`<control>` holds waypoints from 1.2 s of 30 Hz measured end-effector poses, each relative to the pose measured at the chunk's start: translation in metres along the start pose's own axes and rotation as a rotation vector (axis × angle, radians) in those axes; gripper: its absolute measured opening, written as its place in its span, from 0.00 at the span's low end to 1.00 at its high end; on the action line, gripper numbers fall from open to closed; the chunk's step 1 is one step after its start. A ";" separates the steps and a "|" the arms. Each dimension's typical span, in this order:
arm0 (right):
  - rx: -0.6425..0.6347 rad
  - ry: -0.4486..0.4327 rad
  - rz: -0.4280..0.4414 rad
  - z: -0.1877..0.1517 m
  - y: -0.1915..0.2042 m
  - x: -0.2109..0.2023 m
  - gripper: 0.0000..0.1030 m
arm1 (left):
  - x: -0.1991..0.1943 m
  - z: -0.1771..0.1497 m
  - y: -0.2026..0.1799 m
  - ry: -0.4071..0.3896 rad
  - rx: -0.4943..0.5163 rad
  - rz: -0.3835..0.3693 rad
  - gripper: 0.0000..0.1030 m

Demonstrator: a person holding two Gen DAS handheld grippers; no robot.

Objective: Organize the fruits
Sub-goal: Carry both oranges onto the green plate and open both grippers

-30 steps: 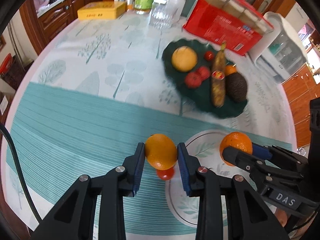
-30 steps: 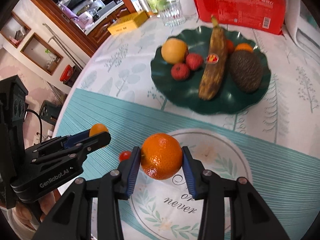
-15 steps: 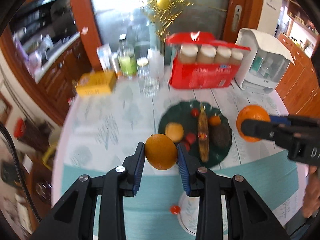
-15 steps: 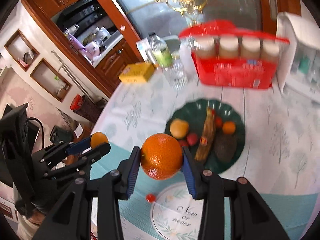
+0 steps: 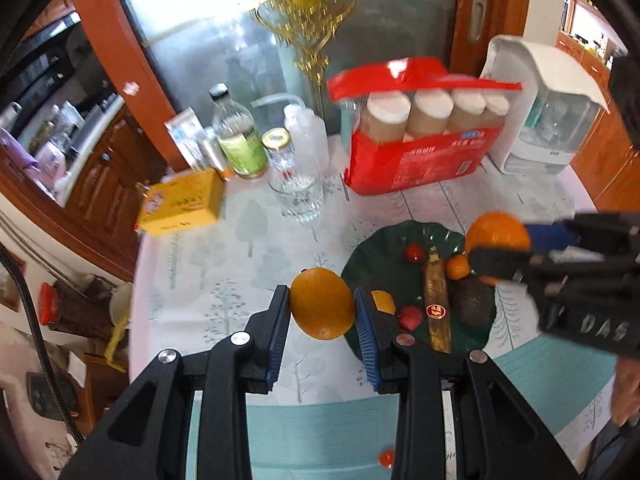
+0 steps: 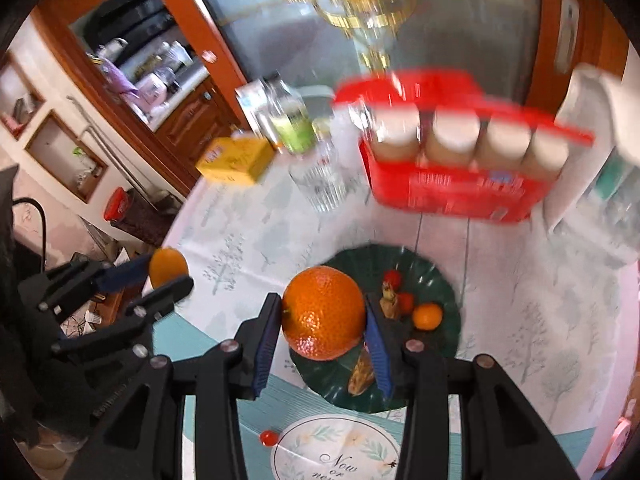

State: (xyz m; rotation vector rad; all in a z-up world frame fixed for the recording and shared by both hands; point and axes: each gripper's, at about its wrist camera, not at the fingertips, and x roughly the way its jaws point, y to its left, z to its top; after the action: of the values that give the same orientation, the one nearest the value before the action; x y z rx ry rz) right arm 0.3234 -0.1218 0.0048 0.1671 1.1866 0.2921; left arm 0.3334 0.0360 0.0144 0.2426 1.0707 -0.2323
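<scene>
My left gripper (image 5: pixel 322 306) is shut on a smooth yellow-orange fruit (image 5: pixel 322 304), held high above the table. My right gripper (image 6: pixel 323 316) is shut on a larger, pitted orange (image 6: pixel 323 312). Each gripper shows in the other's view: the right one (image 5: pixel 498 246) at the right, the left one (image 6: pixel 170 270) at the left. Below lies a dark green plate (image 5: pixel 376 248) with a brown banana (image 5: pixel 436 300), an avocado (image 5: pixel 472 306), small red fruits (image 5: pixel 415 252) and a small orange (image 5: pixel 458 266). A small red tomato (image 6: pixel 268 437) lies loose on the teal mat.
A red carton of cups (image 5: pixel 420 152), a drinking glass (image 5: pixel 296 192), bottles (image 5: pixel 238 140), a yellow box (image 5: pixel 182 202) and a white appliance (image 5: pixel 548 108) crowd the table's far side. A round printed placemat (image 6: pixel 336 448) lies near the front edge. Wooden cabinets (image 5: pixel 100 168) stand left.
Both grippers have risen well above the table with their oranges still held. The plate and tomato now look smaller and lower, and the far wall and door have come into view.
</scene>
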 end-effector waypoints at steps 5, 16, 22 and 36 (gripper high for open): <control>0.035 0.092 0.005 -0.011 -0.018 0.065 0.40 | 0.064 -0.002 0.006 0.063 -0.013 -0.058 0.30; 0.015 0.125 -0.007 -0.020 -0.034 0.139 0.40 | 0.161 -0.007 -0.004 0.154 0.025 -0.164 0.30; -0.025 0.091 -0.045 -0.019 -0.033 0.154 0.41 | 0.186 -0.006 -0.013 0.172 0.053 -0.200 0.30; -0.028 -0.011 -0.012 -0.024 -0.047 0.115 0.42 | 0.212 -0.002 -0.031 0.185 0.090 -0.262 0.30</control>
State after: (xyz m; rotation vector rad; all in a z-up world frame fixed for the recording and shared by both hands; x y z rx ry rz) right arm 0.3467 -0.1308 -0.1194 0.1365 1.1715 0.2968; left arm 0.4201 -0.0072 -0.1767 0.2067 1.2778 -0.5015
